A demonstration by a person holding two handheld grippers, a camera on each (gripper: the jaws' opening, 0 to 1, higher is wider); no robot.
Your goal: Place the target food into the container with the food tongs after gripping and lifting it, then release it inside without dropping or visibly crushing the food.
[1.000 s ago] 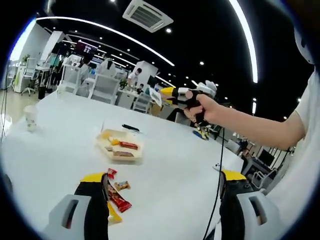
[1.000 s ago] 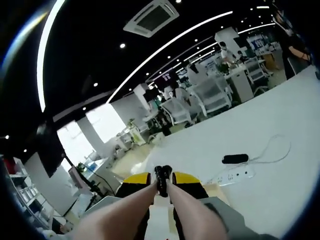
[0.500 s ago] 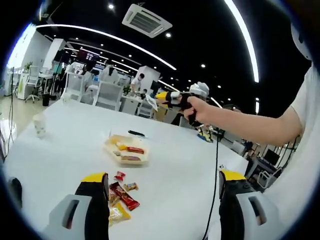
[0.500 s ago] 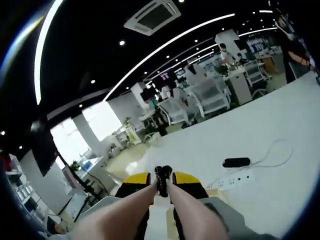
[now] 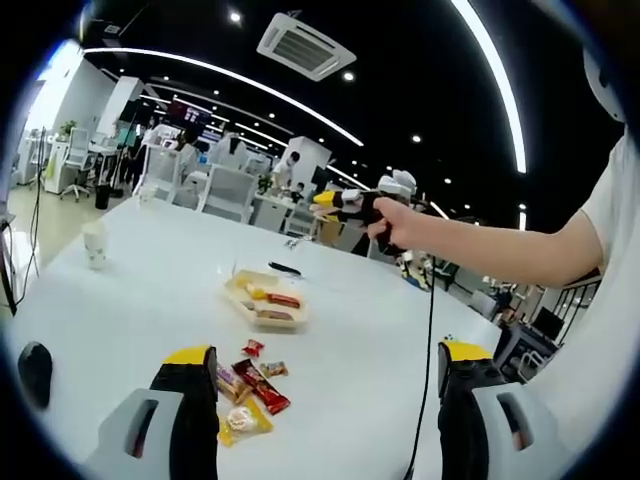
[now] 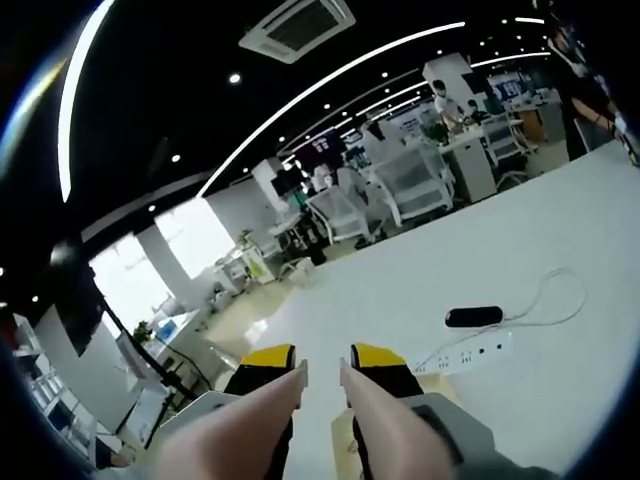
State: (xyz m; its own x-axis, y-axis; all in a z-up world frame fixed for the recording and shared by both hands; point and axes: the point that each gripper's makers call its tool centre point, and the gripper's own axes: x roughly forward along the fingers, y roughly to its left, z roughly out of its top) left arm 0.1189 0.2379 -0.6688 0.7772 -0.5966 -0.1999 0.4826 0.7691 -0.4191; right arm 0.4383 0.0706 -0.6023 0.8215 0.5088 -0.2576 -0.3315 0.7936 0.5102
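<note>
table (image 5: 130, 300): big white top, spans most of the left gripper view; also seen in the right gripper view, running off to the right.
person: right forearm (image 5: 500, 250) comes in from the right of the left gripper view, white sleeve at the edge, hand wrapped on the other tool's handle.
left gripper (image 5: 325, 375): jaws spread wide, nothing between them, yellow tips, held above the near table edge.
right gripper (image 6: 322, 372): jaws parted by a narrow gap, two pinkish tong arms run along them toward the tips, nothing pinched that I can see. In the left gripper view it's up in the air past the container, well above the table.
container (image 5: 264, 301): shallow pale tray mid-table, beyond the loose snacks; already has a few items in it, one red, one yellow.
snacks (image 5: 250, 385): small pile of wrapped pieces on the table just beside the left jaw tip, near side of the container, not touching it. Red wrapper (image 5: 268, 396) on the right, yellowish pack (image 5: 240, 420) nearest.
power strip (image 6: 470, 352): white, on the table right of the right gripper, thin cable looping away.
black device (image 6: 474, 316): oblong, just above the strip.
cup (image 5: 94, 243): pale, upright, far left of table.
mouse-like black object (image 5: 35, 368): left table edge.
pen-like black item (image 5: 284, 268): just behind the container.
</note>
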